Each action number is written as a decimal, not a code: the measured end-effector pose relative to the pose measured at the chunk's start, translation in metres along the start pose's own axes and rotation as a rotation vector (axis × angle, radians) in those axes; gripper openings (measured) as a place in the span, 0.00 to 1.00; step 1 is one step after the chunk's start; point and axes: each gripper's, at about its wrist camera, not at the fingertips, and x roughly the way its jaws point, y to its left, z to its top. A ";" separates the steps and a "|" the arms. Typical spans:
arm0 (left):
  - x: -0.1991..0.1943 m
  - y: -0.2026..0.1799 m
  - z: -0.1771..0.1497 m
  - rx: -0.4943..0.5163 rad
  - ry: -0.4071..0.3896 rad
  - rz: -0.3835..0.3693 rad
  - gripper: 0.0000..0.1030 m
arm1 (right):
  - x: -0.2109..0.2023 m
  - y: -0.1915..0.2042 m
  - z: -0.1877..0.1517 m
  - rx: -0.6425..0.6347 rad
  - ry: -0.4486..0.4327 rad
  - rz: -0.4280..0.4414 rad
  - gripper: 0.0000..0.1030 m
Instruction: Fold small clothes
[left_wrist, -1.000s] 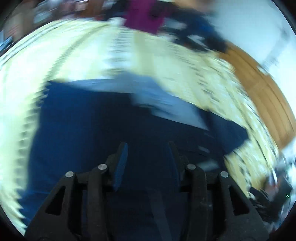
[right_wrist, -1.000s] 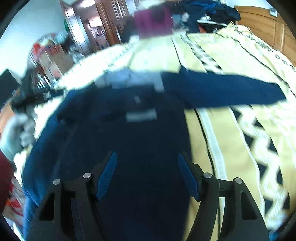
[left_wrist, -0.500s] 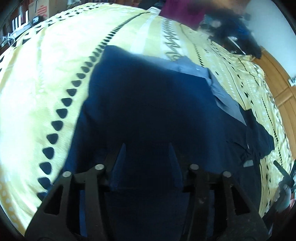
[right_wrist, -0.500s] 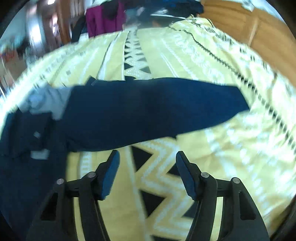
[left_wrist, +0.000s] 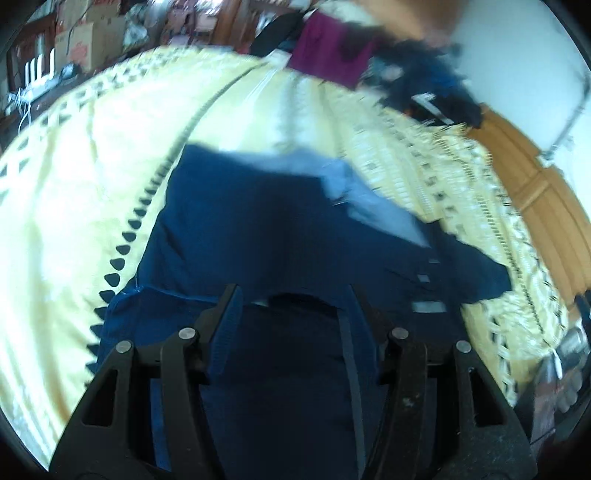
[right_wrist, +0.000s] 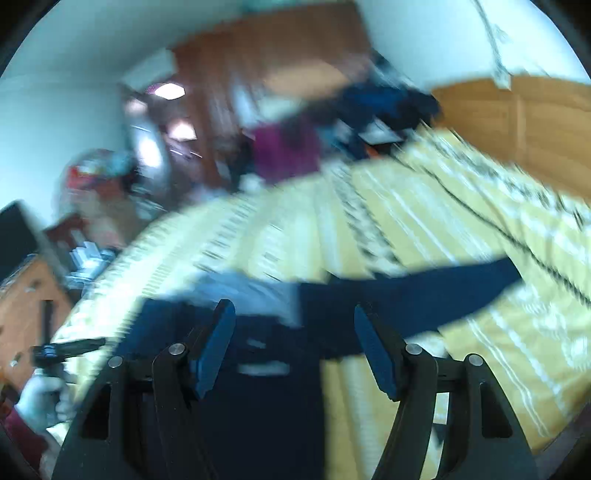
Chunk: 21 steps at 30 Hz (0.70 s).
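A navy long-sleeved shirt (left_wrist: 258, 236) with a light grey-blue collar (left_wrist: 354, 192) lies spread on a yellow patterned bedspread (left_wrist: 74, 177). My left gripper (left_wrist: 291, 295) is open and empty just above the shirt's body. In the right wrist view the shirt (right_wrist: 280, 398) lies below, with one sleeve (right_wrist: 436, 295) stretched out to the right. My right gripper (right_wrist: 295, 321) is open and empty above the shirt's chest, near the collar (right_wrist: 243, 291). Both views are blurred.
A magenta garment (left_wrist: 332, 48) and dark clothes (left_wrist: 424, 74) are piled at the bed's far end. A wooden headboard (left_wrist: 543, 206) runs along the right. The left gripper and gloved hand (right_wrist: 44, 391) show at the right wrist view's lower left. Boxes and clutter (left_wrist: 81, 37) stand beyond the bed.
The right gripper swung from the outstretched sleeve back left over the shirt's chest and tilted up toward the room. The left gripper shifted a little over the shirt's body. Both stayed open.
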 end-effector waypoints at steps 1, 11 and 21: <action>-0.014 -0.009 -0.002 0.016 -0.019 -0.017 0.55 | -0.014 0.014 0.005 0.001 -0.026 0.042 0.70; -0.180 -0.083 0.006 0.159 -0.277 -0.191 0.65 | -0.172 0.053 0.105 0.057 -0.338 0.218 0.81; -0.218 -0.109 0.040 0.233 -0.486 -0.072 0.82 | -0.195 -0.034 0.174 0.122 -0.255 0.067 0.99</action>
